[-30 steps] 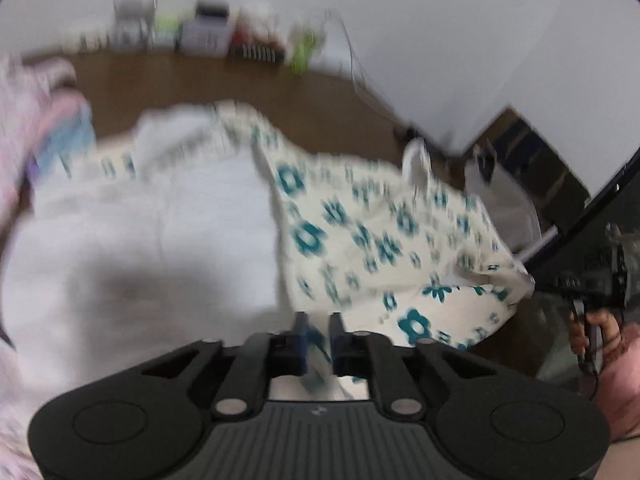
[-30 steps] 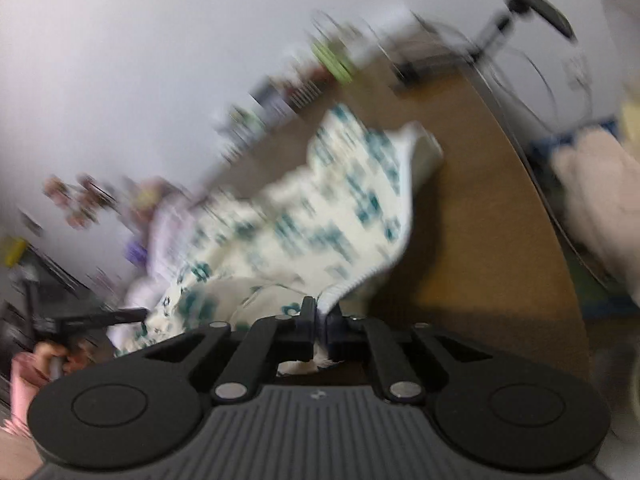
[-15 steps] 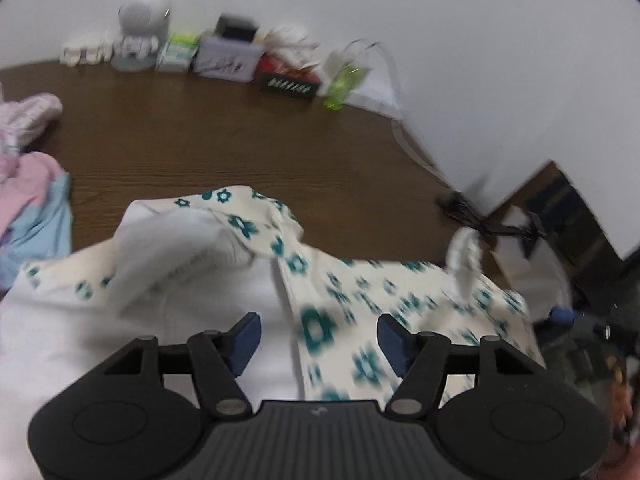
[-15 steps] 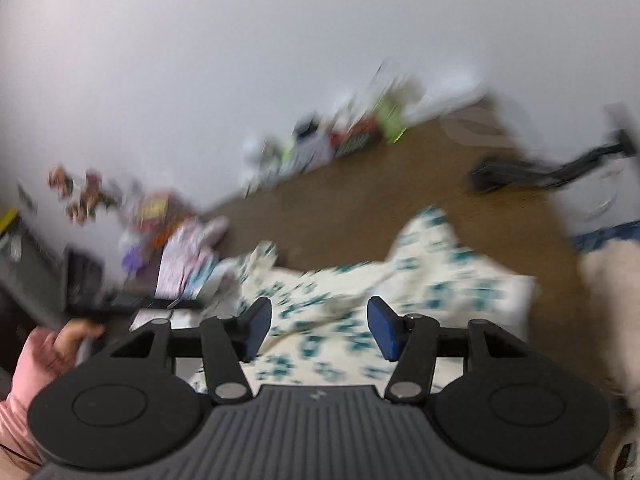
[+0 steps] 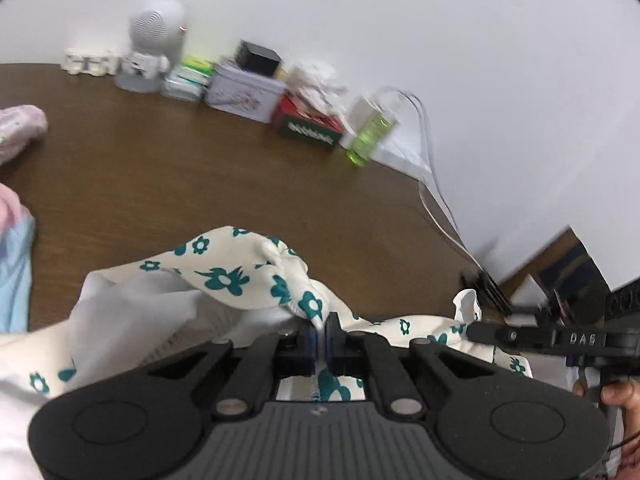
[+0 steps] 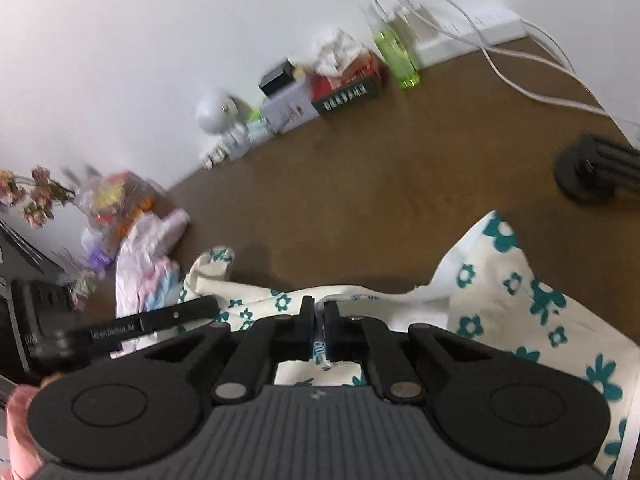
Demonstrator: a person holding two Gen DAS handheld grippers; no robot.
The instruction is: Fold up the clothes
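**Both tools re-clamped on the floral garment**

Half a second ago both your tools were wide open above the cloth. Now the left tool [image 5: 319,330] is closed down to a sliver, with a bunched ridge of the floral garment [image 5: 224,276] pinched between its pads. The right tool [image 6: 319,322] is closed the same way on a hem edge, with what looks like a printed label strip in the gap.

My read: the release is over and you have a fresh two-point grip, so you're set up for the next fold or for a lift to straighten. The garment isn't flat yet. White lining shows to the left of the left tool's grip, and the cloth is humped up around it.

Position: the garment lies on the brown table [image 5: 168,184], at the near edge, well apart from the clutter row along the wall. In the right wrist view a large printed panel spreads to the right of the garment's pinched hem.

Containers, all far side of the table from the garment:
- Red tissue box [image 5: 310,122]: white tissue sticking out of the top.
- Pale tin [image 5: 244,94]: lid on, a black box sitting on top; contents not visible.
- Green bottle [image 5: 366,136]: see-through, fill level unclear because of blur.

A pink and blue clothes pile [image 6: 148,256] sits left of the garment, close to it; I can't tell whether they touch.
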